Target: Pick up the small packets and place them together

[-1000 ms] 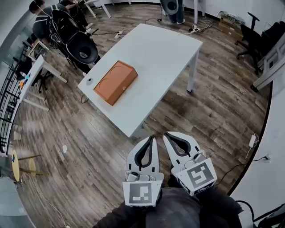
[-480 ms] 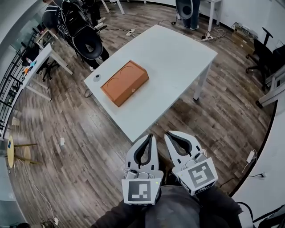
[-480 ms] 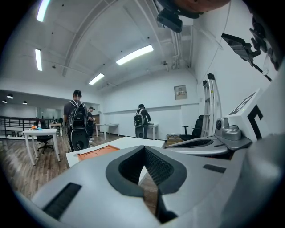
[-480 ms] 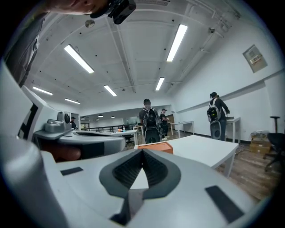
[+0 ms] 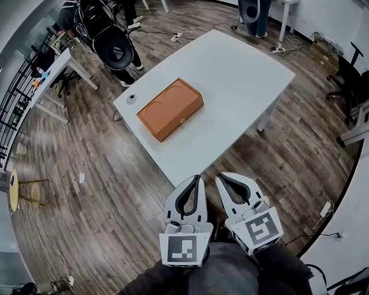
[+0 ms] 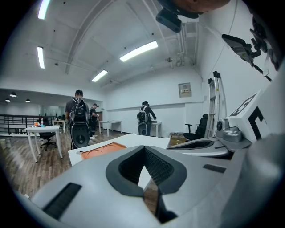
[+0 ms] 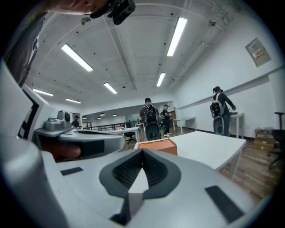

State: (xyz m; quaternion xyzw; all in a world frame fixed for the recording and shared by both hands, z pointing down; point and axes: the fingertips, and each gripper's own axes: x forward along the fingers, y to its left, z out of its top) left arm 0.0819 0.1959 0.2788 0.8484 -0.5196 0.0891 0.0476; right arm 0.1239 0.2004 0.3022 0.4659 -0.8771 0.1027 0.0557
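No small packets show in any view. An orange box (image 5: 170,109) with two round outlines on its lid lies on the white table (image 5: 236,63), near its left end. It also appears ahead in the left gripper view as the orange box (image 6: 103,149) and in the right gripper view as the orange box (image 7: 156,145). My left gripper (image 5: 198,178) and right gripper (image 5: 219,176) hang side by side over the wood floor, just short of the table's near corner. Both are shut with nothing between the fingertips. The left gripper (image 6: 143,148) and right gripper (image 7: 142,151) both point at the table.
A small round grey object (image 5: 132,98) sits at the table's left edge beside the box. A person with a black backpack (image 5: 113,43) stands beyond the table, another person (image 5: 253,10) at the far end. A desk (image 5: 55,66), office chairs (image 5: 351,69) and a yellow stool (image 5: 16,193) ring the room.
The table and orange box have slid down and right in the head view, closer to me. Both grippers keep their place at the bottom of the frame, still shut.
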